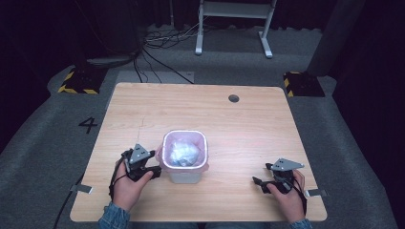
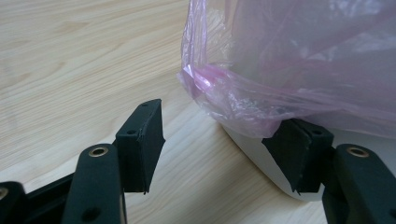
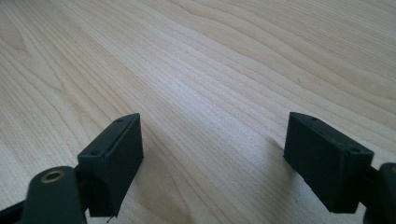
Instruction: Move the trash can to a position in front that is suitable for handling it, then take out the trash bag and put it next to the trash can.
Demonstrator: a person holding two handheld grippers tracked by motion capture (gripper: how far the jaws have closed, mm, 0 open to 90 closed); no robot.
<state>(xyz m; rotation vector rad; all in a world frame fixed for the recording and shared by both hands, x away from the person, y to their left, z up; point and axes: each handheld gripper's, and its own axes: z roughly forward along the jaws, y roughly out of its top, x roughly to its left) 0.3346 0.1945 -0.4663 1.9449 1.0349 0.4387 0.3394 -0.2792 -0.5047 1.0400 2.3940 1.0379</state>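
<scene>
Bin [image 1: 185, 157], white, lined with a pink bag [image 1: 165, 143], is seen near the table's [image 1: 248, 133] middle, toward the person's side. Left gripper [image 1: 155, 164] is held against the bin's left side; in the left gripper view its jaws stand apart, and one pad [image 2: 295, 151] is tucked under the bag's loose overhang [image 2: 243, 100] at the bin wall, contact not resolvable. Nothing is clamped. Bag contents are blurred, pale, unidentifiable. Right gripper [image 1: 261, 180] is held well apart at the right, jaws wide over bare wood. Bin's lower part is cut off in the left gripper view.
</scene>
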